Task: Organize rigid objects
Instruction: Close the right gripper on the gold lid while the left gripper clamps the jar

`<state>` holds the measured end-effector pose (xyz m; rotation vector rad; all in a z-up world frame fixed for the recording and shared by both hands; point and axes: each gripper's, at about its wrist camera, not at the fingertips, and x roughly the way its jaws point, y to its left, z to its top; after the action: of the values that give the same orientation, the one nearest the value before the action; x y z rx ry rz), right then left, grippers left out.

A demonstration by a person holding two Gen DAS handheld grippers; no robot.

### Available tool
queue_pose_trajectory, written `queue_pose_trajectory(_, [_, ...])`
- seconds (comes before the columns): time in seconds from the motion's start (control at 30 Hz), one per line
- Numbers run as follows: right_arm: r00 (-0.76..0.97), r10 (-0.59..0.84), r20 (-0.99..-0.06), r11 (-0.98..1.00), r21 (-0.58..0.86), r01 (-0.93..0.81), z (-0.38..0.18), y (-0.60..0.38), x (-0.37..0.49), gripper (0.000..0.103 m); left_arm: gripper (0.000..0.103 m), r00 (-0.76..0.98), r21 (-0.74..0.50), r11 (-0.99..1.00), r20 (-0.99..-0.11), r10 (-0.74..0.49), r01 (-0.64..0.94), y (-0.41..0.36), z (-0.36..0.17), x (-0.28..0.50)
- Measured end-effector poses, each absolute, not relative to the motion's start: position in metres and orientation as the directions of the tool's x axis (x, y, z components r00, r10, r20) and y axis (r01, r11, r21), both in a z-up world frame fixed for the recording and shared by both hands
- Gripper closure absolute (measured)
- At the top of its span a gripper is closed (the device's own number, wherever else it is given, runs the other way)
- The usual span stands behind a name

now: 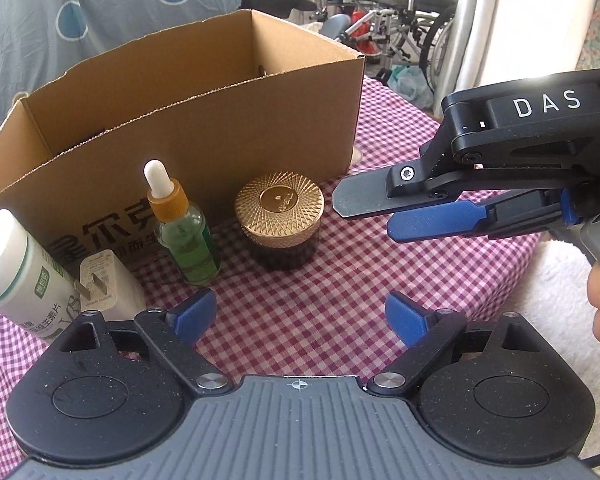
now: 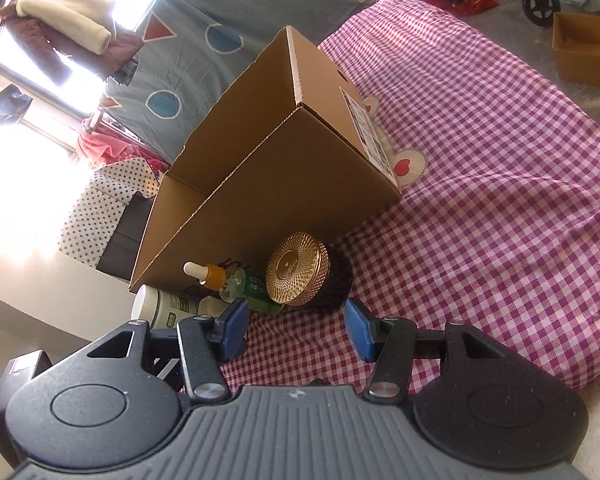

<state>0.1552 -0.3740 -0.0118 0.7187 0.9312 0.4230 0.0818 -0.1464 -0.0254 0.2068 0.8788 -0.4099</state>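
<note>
On the checked-cloth surface (image 1: pixel 300 280) the gold-lidded jar (image 1: pixel 279 216) stands upright just ahead of the half-open, empty right gripper (image 2: pixel 296 330), nearer than the wide, empty left gripper (image 1: pixel 300 320).

1. A checked cloth (image 1: pixel 400 128) in purple and white covers the supporting surface.
2. An open cardboard box (image 1: pixel 204 128) stands on it.
3. In front of the box, in a row: a white bottle (image 1: pixel 16 272), a white plug (image 1: pixel 108 284), a green dropper bottle (image 1: pixel 184 236) standing upright, and a gold-lidded jar (image 1: pixel 280 220).
</note>
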Motion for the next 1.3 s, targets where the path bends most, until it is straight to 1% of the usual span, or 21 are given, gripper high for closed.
queue_pose_trajectory(0.1, [0.540, 0.616, -0.574, 0.695, 0.719, -0.028, -0.013, -0.374, 0.157, 0.047, 0.015, 0.560, 0.005, 0.901, -0.785, -0.266, 0.435, -0.148, -0.026, 0.082])
queue_pose_trajectory(0.63, [0.542, 0.616, -0.572, 0.695, 0.719, -0.031, -0.013, -0.374, 0.157, 0.047, 0.017, 0.559, -0.002, 0.900, -0.784, -0.272, 0.435, -0.149, -0.027, 0.081])
queue_pose_trajectory(0.97, [0.575, 0.586, -0.571, 0.727, 0.684, -0.061, -0.011, -0.376, 0.163, 0.048, 0.026, 0.602, 0.033, 0.900, -0.754, -0.263, 0.435, -0.151, -0.031, 0.082])
queue_pose_trajectory(1.0, [0.574, 0.590, -0.568, 0.726, 0.684, -0.070, -0.011, -0.375, 0.166, 0.048, 0.028, 0.606, 0.033, 0.901, -0.751, -0.263, 0.432, -0.151, -0.032, 0.083])
queue_pose_trajectory(1.1, [0.570, 0.612, -0.549, 0.716, 0.690, -0.105, -0.012, -0.371, 0.177, 0.053, 0.031, 0.617, 0.038, 0.905, -0.743, -0.258, 0.424, -0.153, -0.036, 0.089])
queue_pose_trajectory(1.17, [0.560, 0.624, -0.544, 0.713, 0.690, -0.125, -0.015, -0.366, 0.188, 0.055, 0.031, 0.619, 0.041, 0.906, -0.743, -0.254, 0.421, -0.154, -0.039, 0.095])
queue_pose_trajectory(1.3, [0.528, 0.631, -0.569, 0.722, 0.680, -0.130, -0.026, -0.357, 0.211, 0.057, 0.032, 0.618, 0.043, 0.907, -0.745, -0.251, 0.420, -0.157, -0.046, 0.104])
